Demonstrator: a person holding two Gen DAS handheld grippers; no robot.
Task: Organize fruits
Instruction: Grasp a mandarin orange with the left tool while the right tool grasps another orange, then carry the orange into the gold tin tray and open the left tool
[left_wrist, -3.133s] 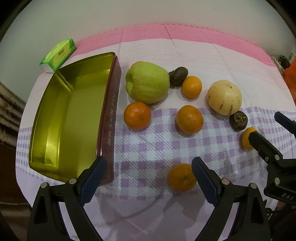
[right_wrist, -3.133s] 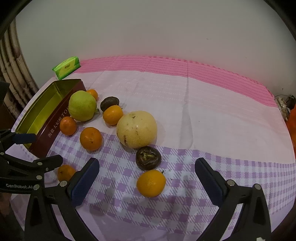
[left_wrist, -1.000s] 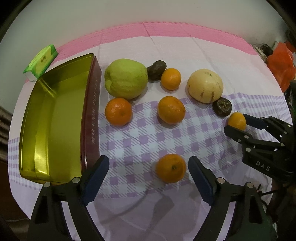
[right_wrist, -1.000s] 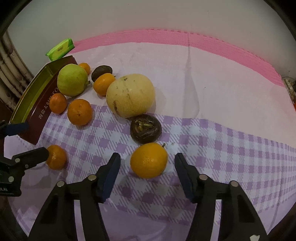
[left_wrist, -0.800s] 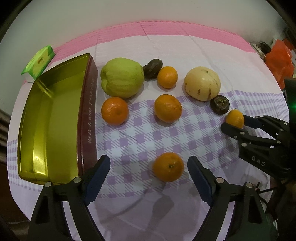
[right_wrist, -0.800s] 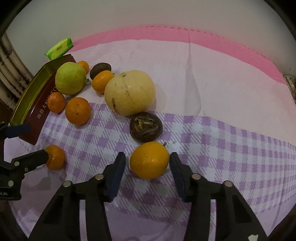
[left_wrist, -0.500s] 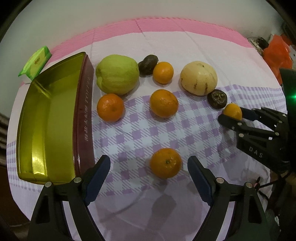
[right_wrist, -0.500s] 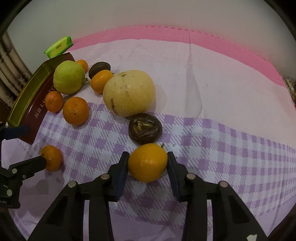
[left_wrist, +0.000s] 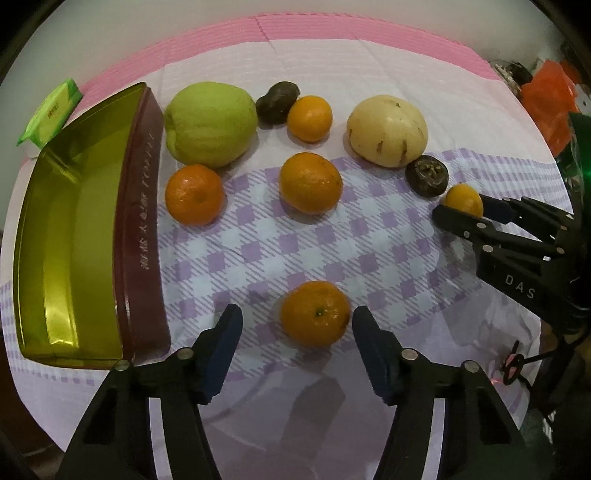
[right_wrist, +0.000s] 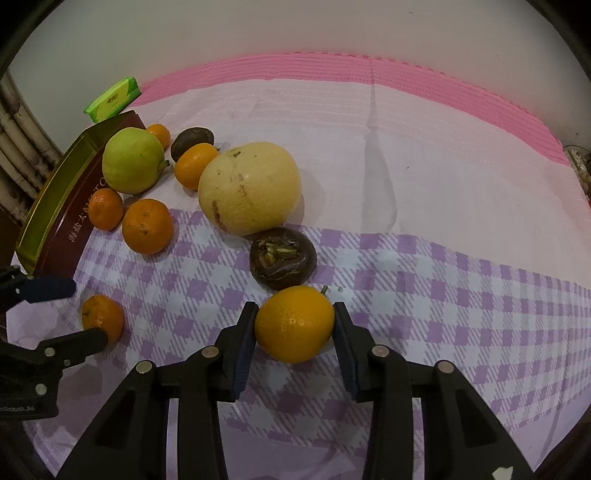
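My right gripper (right_wrist: 294, 330) is shut on a small orange (right_wrist: 294, 324) that rests on the checked cloth; it also shows in the left wrist view (left_wrist: 463, 200). My left gripper (left_wrist: 297, 341) is open, its fingers either side of a tangerine (left_wrist: 315, 312) without touching it. An empty gold tin (left_wrist: 70, 236) with dark red sides lies at the left. Beside it sit a green guava (left_wrist: 210, 123), other tangerines (left_wrist: 194, 194) (left_wrist: 310, 182) (left_wrist: 309, 118), a pale yellow melon (left_wrist: 388, 130) and two dark brown fruits (left_wrist: 277, 102) (left_wrist: 427, 175).
A green tissue pack (left_wrist: 50, 112) lies behind the tin. The pink and purple cloth (right_wrist: 424, 166) covers the table, with a wall behind. An orange bag (left_wrist: 550, 99) sits at the far right edge.
My right gripper has closed from wide open onto the small orange. My left gripper has moved forward over the near tangerine and its fingers have narrowed around it.
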